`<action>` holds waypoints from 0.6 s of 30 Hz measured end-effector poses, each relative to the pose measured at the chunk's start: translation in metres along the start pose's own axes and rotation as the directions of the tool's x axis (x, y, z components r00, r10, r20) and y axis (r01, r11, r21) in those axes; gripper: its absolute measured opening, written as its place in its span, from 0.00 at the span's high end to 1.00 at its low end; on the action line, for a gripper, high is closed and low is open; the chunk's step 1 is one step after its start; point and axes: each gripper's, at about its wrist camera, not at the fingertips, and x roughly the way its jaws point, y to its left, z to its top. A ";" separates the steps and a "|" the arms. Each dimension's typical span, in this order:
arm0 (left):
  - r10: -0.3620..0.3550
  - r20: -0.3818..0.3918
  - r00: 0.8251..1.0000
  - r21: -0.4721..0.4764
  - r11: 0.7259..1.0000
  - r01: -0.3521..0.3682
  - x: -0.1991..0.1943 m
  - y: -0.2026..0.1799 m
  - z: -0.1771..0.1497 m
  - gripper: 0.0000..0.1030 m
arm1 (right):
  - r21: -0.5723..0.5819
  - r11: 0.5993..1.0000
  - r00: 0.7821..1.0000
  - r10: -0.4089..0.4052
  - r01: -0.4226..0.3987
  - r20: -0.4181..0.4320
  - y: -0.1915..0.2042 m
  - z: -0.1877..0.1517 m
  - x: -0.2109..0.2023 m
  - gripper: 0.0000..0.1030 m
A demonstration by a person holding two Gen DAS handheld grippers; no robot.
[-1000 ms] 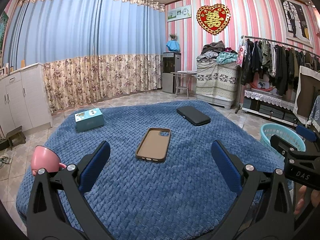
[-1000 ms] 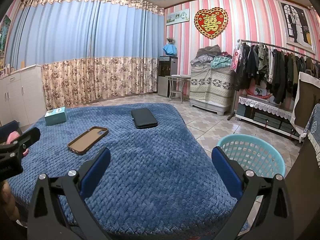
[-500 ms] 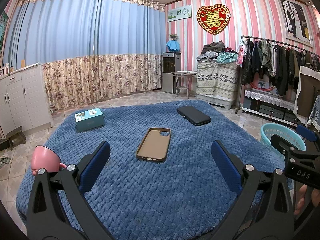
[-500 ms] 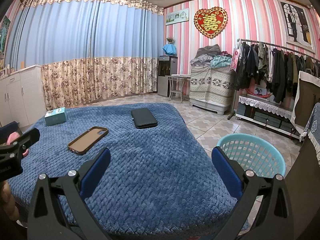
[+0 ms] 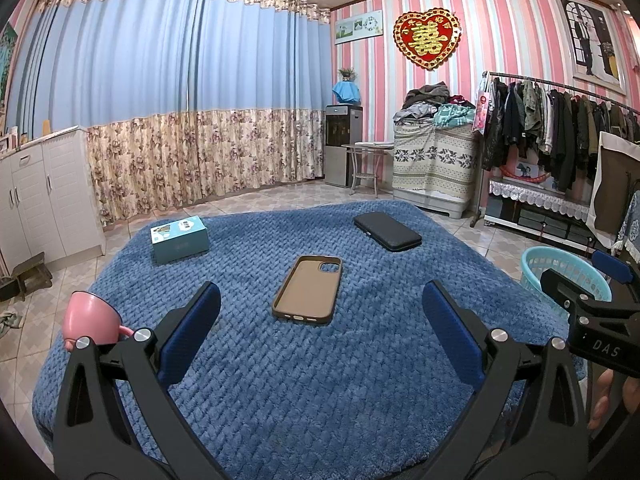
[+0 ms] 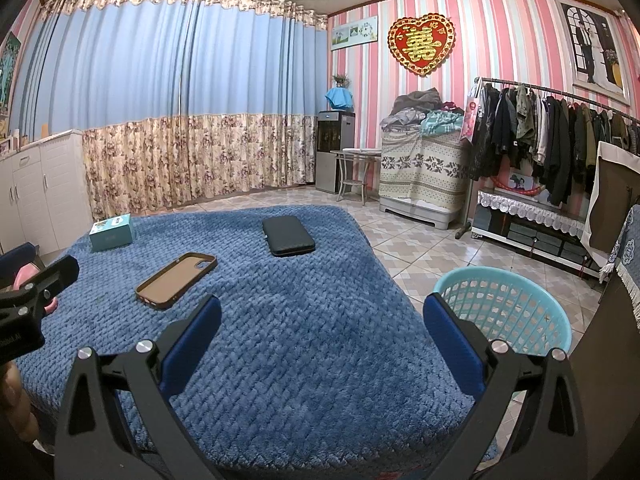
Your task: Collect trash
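Note:
A blue quilted cover (image 5: pixel 280 360) spreads over the bed. On it lie a brown phone case (image 5: pixel 308 290), a black flat case (image 5: pixel 387 231), a teal box (image 5: pixel 179 238) and a pink cup (image 5: pixel 90 322) at the left edge. My left gripper (image 5: pixel 320 332) hovers open over the near part of the bed, short of the phone case, with nothing between its fingers. My right gripper (image 6: pixel 320 336) is open too, above the bed's near right corner (image 6: pixel 320 360). A light blue plastic basket (image 6: pixel 504 308) stands on the floor just right of the bed, beside my right finger.
A white cabinet (image 5: pixel 36 196) stands at the left wall. A clothes rack (image 5: pixel 560 136), a covered pile (image 5: pixel 434 164) and a small table (image 5: pixel 366 160) line the far right. Tiled floor (image 6: pixel 420 236) lies beyond the bed. The basket (image 5: pixel 560 276) shows behind the other gripper's tip.

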 end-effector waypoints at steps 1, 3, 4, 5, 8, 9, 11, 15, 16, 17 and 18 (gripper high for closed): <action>-0.001 0.000 1.000 0.000 1.000 0.001 0.000 0.000 0.000 0.05 | 0.001 1.000 1.000 0.000 0.000 0.000 0.000 0.000 0.000 0.04; -0.001 0.001 1.000 0.000 1.000 0.001 0.000 0.000 0.000 0.05 | 0.002 1.000 1.000 0.000 0.000 -0.001 0.000 0.000 0.000 0.04; 0.000 0.002 1.000 0.001 1.000 0.000 0.000 0.000 0.000 0.05 | 0.001 1.000 1.000 0.000 0.000 -0.001 0.000 0.000 0.000 0.04; 0.000 0.000 1.000 0.001 1.000 0.000 0.000 0.000 0.000 0.05 | 0.002 1.000 1.000 0.000 0.000 -0.001 0.000 0.000 0.000 0.04; -0.001 0.000 1.000 0.001 1.000 0.001 0.000 0.000 0.000 0.05 | 0.002 1.000 1.000 0.000 0.000 -0.001 -0.001 0.000 0.000 0.04; -0.001 0.001 1.000 0.001 1.000 0.001 0.000 0.000 0.000 0.05 | 0.002 1.000 1.000 0.000 0.000 -0.002 -0.001 0.000 0.000 0.04; -0.002 0.002 1.000 0.001 1.000 0.002 0.000 -0.001 0.000 0.05 | 0.001 1.000 1.000 0.000 0.000 -0.002 -0.001 0.000 0.000 0.04; -0.009 -0.003 1.000 -0.002 1.000 0.009 0.001 -0.002 0.000 0.05 | 0.001 1.000 1.000 0.000 0.000 -0.001 -0.001 0.000 0.000 0.04; -0.011 -0.005 1.000 -0.001 1.000 0.011 0.002 -0.002 0.000 0.05 | 0.002 1.000 1.000 0.000 0.000 -0.002 -0.001 0.000 0.000 0.04; -0.013 -0.006 1.000 -0.001 1.000 0.013 0.003 -0.002 0.000 0.05 | 0.003 1.000 1.000 -0.001 0.001 -0.003 -0.001 0.000 0.000 0.04; -0.014 -0.006 1.000 -0.001 1.000 0.014 0.003 -0.001 0.000 0.05 | 0.003 1.000 1.000 0.000 0.000 -0.003 -0.001 0.000 0.000 0.04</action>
